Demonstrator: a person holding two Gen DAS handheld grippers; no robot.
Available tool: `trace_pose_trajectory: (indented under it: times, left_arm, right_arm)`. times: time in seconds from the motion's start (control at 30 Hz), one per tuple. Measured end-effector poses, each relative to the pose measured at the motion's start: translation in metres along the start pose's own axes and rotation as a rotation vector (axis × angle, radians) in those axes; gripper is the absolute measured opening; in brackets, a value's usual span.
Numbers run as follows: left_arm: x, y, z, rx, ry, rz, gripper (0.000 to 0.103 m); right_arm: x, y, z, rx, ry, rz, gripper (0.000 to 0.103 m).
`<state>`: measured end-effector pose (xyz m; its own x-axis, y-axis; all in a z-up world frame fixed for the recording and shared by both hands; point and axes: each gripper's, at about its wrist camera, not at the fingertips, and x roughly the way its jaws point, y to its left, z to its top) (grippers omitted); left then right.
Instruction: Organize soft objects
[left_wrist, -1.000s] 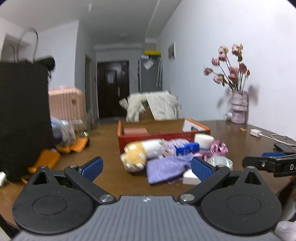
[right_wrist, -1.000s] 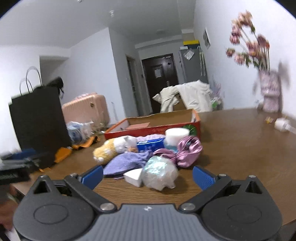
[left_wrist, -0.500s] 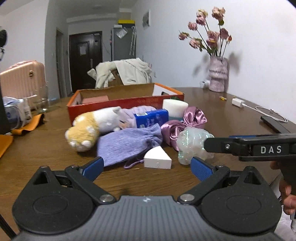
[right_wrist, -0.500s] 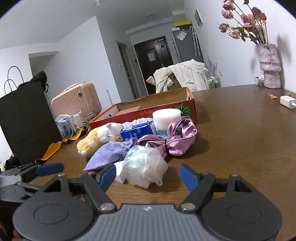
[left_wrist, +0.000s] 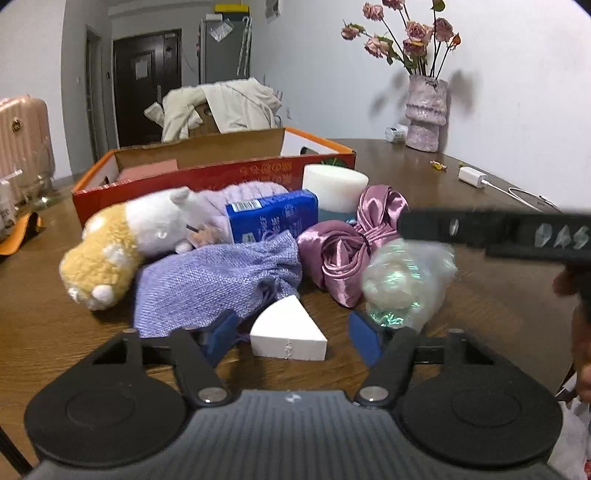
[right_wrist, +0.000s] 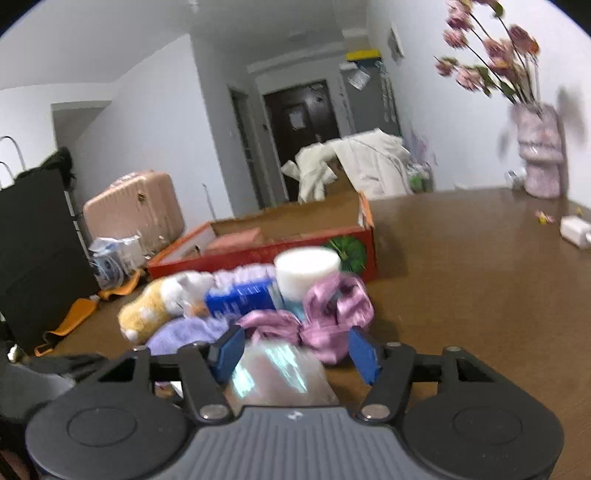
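- Soft objects lie heaped on your wooden table (left_wrist: 461, 177), just in front of the red cardboard box (left_wrist: 207, 173).
- Your plush toy (left_wrist: 122, 240) lies lengthwise across the left wrist view, its yellow end at the left, nearer you, and its white end toward the box.
- Your left gripper (left_wrist: 291, 338) has just been closing; its jaws stand half-wide around the white foam wedge (left_wrist: 288, 334), pads not touching it.
- Your right gripper (right_wrist: 295, 349) has just been closing too; the iridescent mesh ball (right_wrist: 275, 373) sits between its jaws, contact blurred.
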<state>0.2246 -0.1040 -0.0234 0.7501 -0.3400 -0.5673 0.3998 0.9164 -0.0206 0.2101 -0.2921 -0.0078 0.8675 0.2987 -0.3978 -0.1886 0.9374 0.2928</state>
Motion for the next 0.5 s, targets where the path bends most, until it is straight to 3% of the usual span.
trace_pose_trajectory:
  times: [0.07, 0.23, 0.33, 0.5]
  left_arm:
    - [0.003, 0.001, 0.001, -0.012, 0.018, -0.026, 0.041]
    - [-0.003, 0.007, 0.000, -0.021, 0.027, -0.037, 0.036]
    - [-0.024, 0.019, 0.001, -0.040, -0.007, -0.043, 0.036]
    - [-0.057, 0.058, 0.003, -0.115, -0.072, 0.019, 0.036]
  right_arm:
    - [0.003, 0.004, 0.007, -0.019, -0.002, 0.026, 0.063]
    - [0.013, 0.018, 0.007, -0.091, 0.037, 0.025, 0.063]
    - [0.019, 0.029, 0.008, -0.108, 0.053, 0.057, 0.063]
    - [0.038, 0.065, 0.020, -0.187, 0.053, 0.111, 0.060]
